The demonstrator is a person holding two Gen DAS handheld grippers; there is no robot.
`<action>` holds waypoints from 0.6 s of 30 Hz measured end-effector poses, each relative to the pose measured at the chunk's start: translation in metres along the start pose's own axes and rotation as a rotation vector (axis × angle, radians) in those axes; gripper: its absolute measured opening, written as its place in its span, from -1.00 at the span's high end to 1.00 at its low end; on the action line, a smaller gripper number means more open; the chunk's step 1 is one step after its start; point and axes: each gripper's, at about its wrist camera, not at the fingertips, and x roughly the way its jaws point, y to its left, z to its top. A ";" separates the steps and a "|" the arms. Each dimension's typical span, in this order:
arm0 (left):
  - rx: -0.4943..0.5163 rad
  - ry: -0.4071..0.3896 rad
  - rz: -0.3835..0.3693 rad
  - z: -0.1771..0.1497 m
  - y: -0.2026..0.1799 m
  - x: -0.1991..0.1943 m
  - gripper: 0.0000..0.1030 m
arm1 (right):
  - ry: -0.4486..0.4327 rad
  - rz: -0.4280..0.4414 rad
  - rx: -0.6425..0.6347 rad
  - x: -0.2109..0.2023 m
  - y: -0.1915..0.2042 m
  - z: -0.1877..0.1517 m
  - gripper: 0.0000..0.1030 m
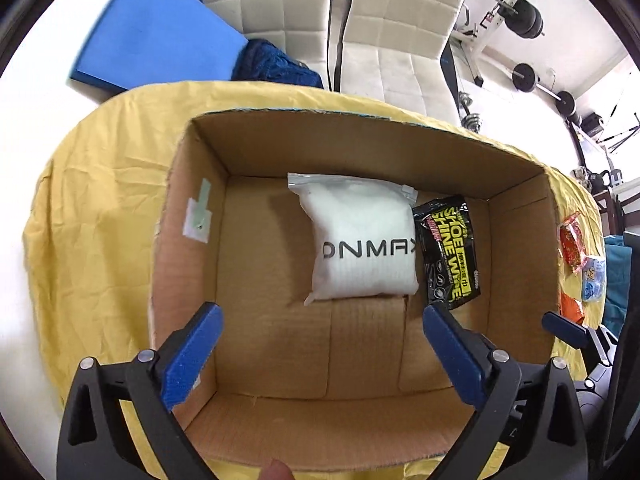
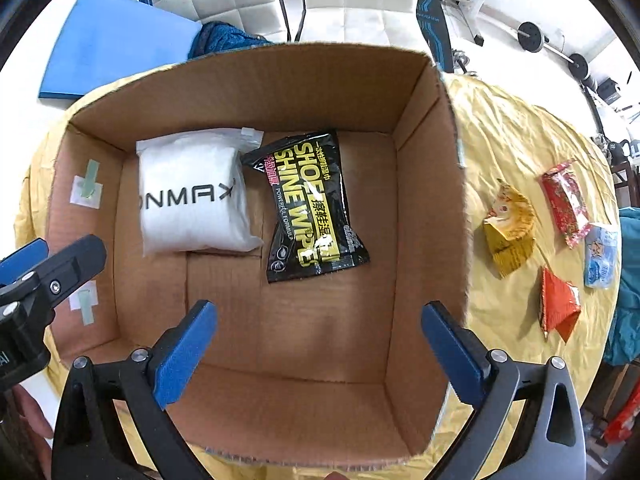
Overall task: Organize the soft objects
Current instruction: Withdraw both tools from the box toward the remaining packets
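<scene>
An open cardboard box (image 1: 192,240) (image 2: 432,208) stands on a yellow cloth. Inside lie a white zip bag marked ONMAX (image 1: 360,240) (image 2: 192,196) and a black and yellow shoe shine wipes pack (image 1: 450,252) (image 2: 312,208), side by side. My left gripper (image 1: 320,348) is open and empty above the box's near part. My right gripper (image 2: 320,344) is open and empty above the box's near right part. Right of the box on the cloth lie a yellow packet (image 2: 510,228), a red packet (image 2: 566,200), an orange packet (image 2: 558,306) and a light blue packet (image 2: 602,256).
The yellow cloth (image 1: 100,200) (image 2: 500,140) covers the table. Beyond it stand white padded chairs (image 1: 400,20), a blue foam mat (image 1: 152,28), a dark blue knit cloth (image 1: 276,64) and gym weights (image 1: 524,76). The left gripper's body shows at the right wrist view's left edge (image 2: 44,276).
</scene>
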 end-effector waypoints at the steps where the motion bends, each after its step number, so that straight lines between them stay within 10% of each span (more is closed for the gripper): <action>1: -0.002 -0.008 0.004 0.004 0.001 0.002 -0.99 | -0.009 0.001 0.000 -0.004 0.000 -0.002 -1.00; 18: 0.040 -0.185 0.047 -0.053 -0.012 -0.092 -0.99 | -0.159 0.043 -0.019 -0.091 -0.004 -0.046 -1.00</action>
